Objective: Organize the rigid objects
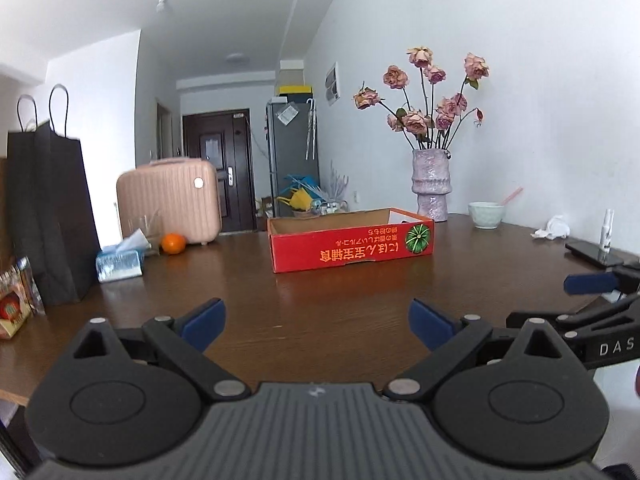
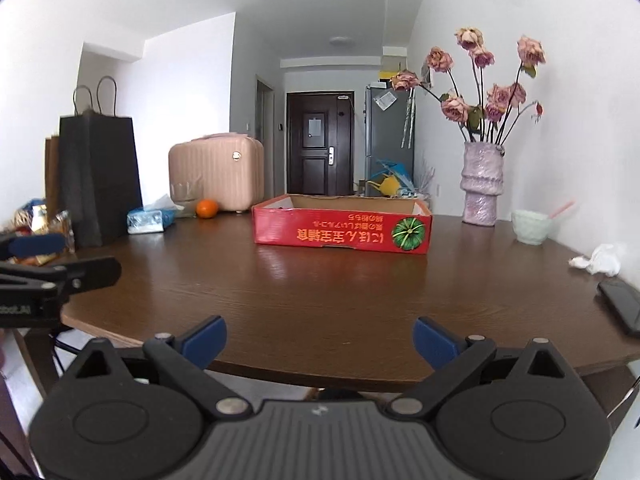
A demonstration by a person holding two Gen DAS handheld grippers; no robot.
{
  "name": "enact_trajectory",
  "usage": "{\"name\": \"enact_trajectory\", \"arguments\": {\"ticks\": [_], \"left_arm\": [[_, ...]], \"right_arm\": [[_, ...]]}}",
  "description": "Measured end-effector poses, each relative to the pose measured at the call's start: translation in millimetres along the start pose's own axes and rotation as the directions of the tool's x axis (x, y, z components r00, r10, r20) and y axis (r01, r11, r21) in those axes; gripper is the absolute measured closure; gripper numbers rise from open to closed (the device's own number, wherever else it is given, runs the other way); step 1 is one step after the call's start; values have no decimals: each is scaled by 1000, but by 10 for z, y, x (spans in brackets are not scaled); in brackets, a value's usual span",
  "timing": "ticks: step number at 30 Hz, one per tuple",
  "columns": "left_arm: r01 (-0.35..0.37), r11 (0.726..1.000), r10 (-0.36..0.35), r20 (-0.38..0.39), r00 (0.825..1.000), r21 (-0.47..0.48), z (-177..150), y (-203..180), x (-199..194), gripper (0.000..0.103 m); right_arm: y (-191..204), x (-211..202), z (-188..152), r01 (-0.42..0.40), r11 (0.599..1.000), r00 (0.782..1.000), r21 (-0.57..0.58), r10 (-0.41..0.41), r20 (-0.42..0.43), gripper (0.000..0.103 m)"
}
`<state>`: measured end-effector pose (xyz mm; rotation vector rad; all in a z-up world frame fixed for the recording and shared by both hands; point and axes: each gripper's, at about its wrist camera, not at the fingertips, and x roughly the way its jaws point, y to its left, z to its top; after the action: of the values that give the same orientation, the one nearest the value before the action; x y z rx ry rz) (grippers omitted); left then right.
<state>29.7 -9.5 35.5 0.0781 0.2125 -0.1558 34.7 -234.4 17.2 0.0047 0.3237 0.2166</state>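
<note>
Start step, judged: nothing grasped. Left hand-held gripper [image 1: 316,326] wide, empty; right hand-held gripper [image 2: 320,340] wide, empty. Ahead-left on desk [image 1: 320,304]: tissue pack [image 1: 119,264], orange [image 1: 173,243]. Straight ahead: red cardboard box [image 1: 352,244], interior hidden. Ahead-right: bowl [image 2: 531,226] with straw, phone [image 2: 622,305]. Next: choose rigid item, reach.

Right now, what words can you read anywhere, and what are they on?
"DAS": white letters on the right gripper, cut off at the picture's edge.
Red box: yellow East Asian print, upside down, beside a green pumpkin picture; too blurred to quote.
Left gripper: small white print on its body, too blurred to read.
Snack packets: print too blurred to read.
</note>
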Motion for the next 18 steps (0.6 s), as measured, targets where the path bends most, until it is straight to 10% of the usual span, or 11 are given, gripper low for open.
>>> {"name": "enact_trajectory", "arguments": {"ticks": [18], "left_arm": [[-13, 1000, 13, 24, 1000, -3, -15, 38, -38, 3]], "right_arm": [[-59, -17, 17, 35, 999, 999, 30, -36, 36, 3]]}}
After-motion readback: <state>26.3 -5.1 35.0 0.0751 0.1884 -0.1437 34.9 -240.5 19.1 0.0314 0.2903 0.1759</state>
